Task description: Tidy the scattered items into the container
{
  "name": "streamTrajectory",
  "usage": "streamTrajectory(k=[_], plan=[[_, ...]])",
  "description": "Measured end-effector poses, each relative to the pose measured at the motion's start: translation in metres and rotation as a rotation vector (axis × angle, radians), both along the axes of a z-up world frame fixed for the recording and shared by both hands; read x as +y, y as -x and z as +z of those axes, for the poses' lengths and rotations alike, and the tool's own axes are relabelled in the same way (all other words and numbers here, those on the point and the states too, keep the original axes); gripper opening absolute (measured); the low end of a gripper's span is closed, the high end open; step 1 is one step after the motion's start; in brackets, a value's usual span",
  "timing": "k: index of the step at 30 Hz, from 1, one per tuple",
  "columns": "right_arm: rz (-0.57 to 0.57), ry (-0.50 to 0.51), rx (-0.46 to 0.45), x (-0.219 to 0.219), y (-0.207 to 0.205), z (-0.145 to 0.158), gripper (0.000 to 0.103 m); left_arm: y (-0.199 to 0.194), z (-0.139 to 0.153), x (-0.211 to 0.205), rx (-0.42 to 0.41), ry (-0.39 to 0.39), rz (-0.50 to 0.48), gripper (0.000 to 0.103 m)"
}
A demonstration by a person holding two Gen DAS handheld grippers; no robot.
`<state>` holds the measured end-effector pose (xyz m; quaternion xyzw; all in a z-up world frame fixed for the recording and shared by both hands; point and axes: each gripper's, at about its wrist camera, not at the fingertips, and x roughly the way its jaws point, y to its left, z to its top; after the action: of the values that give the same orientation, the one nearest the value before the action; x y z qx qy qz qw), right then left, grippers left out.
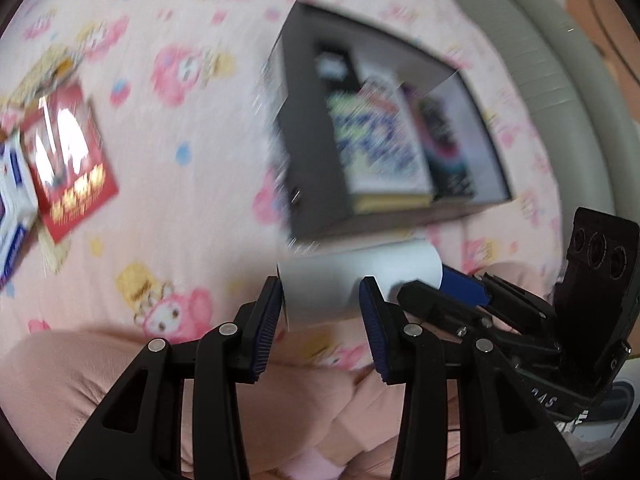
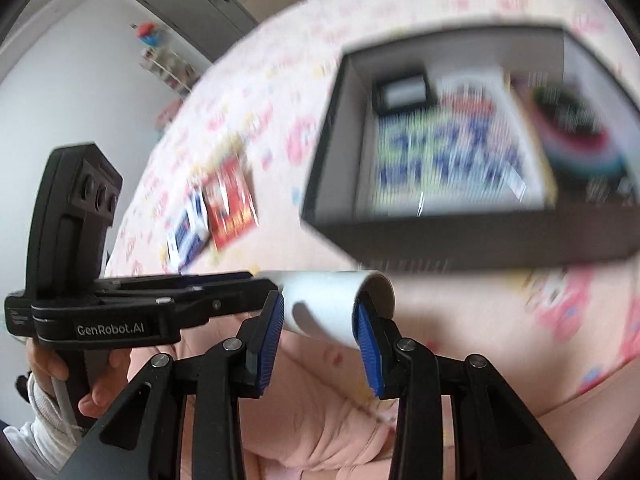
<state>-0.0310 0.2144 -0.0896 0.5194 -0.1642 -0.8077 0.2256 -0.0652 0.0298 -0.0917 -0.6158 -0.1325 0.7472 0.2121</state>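
- The left gripper (image 1: 320, 312) and the right gripper (image 2: 320, 320) are both partly closed on the same white roll (image 2: 332, 300). Each one pinches it from its own side, and the roll hangs in the air above the pink bed sheet (image 1: 180, 200).
- The roll looks light and hollow, a cardboard tube with paper on it, so I judge it can crush under a hard squeeze. Holding it at the two ends, as now, seems the safe way.
- On the body of the left gripper, seen from the right wrist, I read "GenRobot.AI".
- Further away, the dark box (image 2: 460, 236) lies open, with packets already inside.
- A red packet (image 1: 68, 160) and a white-blue packet (image 1: 12, 200) lie near the far left edge of the sheet. Their print is too blurred to read.
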Motion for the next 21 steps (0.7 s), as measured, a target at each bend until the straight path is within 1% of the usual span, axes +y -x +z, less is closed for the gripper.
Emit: streamTrajectory(k=[2,3,4,6,7,8,9,12,14,16,19,21], plan=[[-0.009,-0.007,0.052,0.007,0.010,0.016,0.033,0.014,0.023,-0.013,0.026,-0.030,0.002,0.040],[-0.016,-0.007,0.058,0.012,0.016,0.021,0.033,0.018,0.028,-0.003,0.025,-0.049,0.008,0.040],[-0.023,-0.007,0.064,0.017,0.023,0.026,0.033,0.024,0.032,0.006,0.027,-0.068,0.011,0.035],[-0.032,0.005,0.081,0.024,0.037,0.036,0.030,0.037,0.033,0.021,0.034,-0.100,0.005,0.035],[-0.037,0.011,0.089,0.027,0.044,0.041,0.030,0.041,0.032,0.030,0.034,-0.115,-0.001,0.032],[-0.033,0.016,0.100,0.028,0.050,0.047,0.030,0.045,0.032,0.038,0.041,-0.121,-0.005,0.023],[-0.027,0.020,0.114,0.029,0.054,0.052,0.028,0.049,0.031,0.044,0.045,-0.123,-0.008,0.022],[-0.033,0.011,0.129,0.034,0.061,0.059,0.028,0.053,0.023,0.053,0.024,-0.128,-0.022,0.022],[-0.039,0.001,0.128,0.038,0.059,0.054,0.028,0.049,0.013,0.054,0.007,-0.113,-0.029,0.024],[-0.043,-0.021,0.107,0.042,0.049,0.041,0.028,0.042,0.005,0.050,-0.003,-0.104,-0.026,0.025],[-0.038,-0.011,0.026,0.043,0.031,0.014,0.028,0.029,-0.001,0.035,-0.019,-0.087,-0.009,0.028],[-0.029,-0.009,-0.020,0.039,0.016,-0.004,0.027,0.017,-0.003,0.024,-0.012,-0.057,0.006,0.029]])
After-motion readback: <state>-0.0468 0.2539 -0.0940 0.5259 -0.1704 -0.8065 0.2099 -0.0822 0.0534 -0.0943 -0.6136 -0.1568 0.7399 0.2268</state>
